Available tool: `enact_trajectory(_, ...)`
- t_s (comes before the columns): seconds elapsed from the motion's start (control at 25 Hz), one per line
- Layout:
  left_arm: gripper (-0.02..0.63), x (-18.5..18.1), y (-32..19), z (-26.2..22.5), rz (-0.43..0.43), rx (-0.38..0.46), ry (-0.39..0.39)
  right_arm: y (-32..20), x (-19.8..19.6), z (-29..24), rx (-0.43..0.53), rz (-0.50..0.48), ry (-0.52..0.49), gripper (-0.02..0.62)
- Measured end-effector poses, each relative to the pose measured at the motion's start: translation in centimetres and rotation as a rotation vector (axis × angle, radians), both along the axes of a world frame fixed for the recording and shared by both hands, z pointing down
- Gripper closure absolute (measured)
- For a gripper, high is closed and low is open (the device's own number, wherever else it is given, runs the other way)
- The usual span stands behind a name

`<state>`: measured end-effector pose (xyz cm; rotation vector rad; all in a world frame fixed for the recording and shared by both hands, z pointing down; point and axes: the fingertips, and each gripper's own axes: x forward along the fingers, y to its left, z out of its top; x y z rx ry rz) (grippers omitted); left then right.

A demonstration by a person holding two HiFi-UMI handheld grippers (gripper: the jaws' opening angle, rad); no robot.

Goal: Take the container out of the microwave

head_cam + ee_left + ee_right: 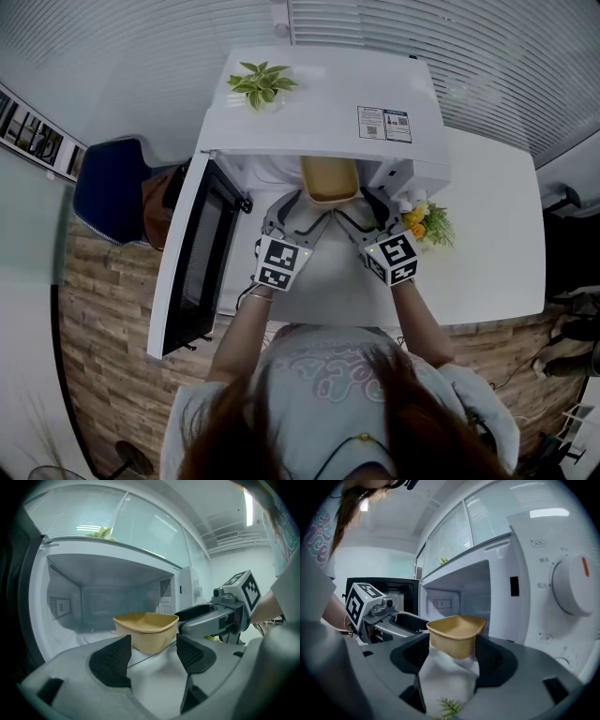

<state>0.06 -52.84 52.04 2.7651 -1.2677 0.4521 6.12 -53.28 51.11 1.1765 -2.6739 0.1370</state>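
While my right hand-held gripper is pinching the container by its sides at the microwave's mouth, my left hand-held gripper is hovering spread and empty. The container is lying just beyond its tips, straight ahead.

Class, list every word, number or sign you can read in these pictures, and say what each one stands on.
Nothing can be quoted; every text is unreadable.
Sticker on top of the microwave: print and code squares, too small to read.
Labels beside the dial: blurred.
Plate on the cavity's side wall: too small to read.
Marker cubes: black-and-white patterns only, no words.
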Motion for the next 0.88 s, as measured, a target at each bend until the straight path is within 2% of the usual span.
enact_trajectory(0.44,0.319,0.0,-0.8,0.4,0.002,-0.010,0.009,-0.7,-0.5,0.4,0.015,0.010,0.025,0.310)
enact_trajectory(0.64,0.320,-0.1,-1.2,0.5,-0.012,-0.015,0.029,-1.1,-0.7,0.9,0.014,0.027,0.029,0.336)
enact_trajectory(0.76,0.324,0.0,-1.3,0.5,-0.015,-0.013,0.036,-1.2,-0.9,0.8,0.027,0.036,0.027,0.376)
enact_trajectory(0.88,0.333,-0.1,-1.4,0.3,-0.027,-0.012,0.048,-1.2,-1.0,0.8,0.034,0.042,0.023,0.379)
